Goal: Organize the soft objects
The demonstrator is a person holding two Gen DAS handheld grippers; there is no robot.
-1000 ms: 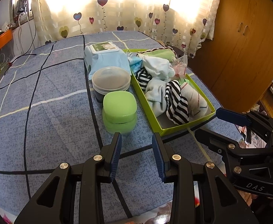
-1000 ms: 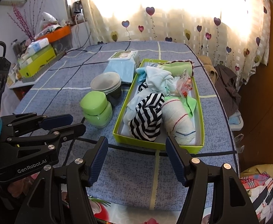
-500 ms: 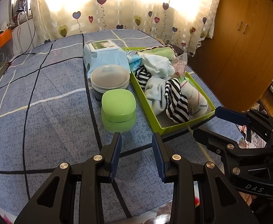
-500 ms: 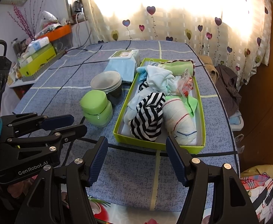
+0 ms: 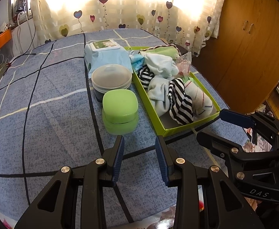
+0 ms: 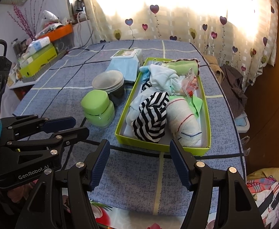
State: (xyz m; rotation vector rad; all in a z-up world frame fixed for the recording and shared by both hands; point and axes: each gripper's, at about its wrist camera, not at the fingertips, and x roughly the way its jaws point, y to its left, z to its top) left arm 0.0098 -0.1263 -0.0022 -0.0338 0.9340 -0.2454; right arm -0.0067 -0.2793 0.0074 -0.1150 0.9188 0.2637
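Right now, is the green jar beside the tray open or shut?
Shut. The green jar stands upright on the blue cloth with its rounded lid seated squarely on top, just outside the tray.

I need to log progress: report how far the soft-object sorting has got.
Looks done: several cloths, including the striped cloth and white rolled cloth, lie heaped in the green tray. In hand: nothing; left gripper and right gripper hover open, empty. Left: the heap is untidy; wipes pack sits outside.

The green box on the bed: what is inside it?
The green box holds a black-and-white striped cloth, a white rolled cloth, pale blue cloths and a green towel. What lies underneath them is covered.
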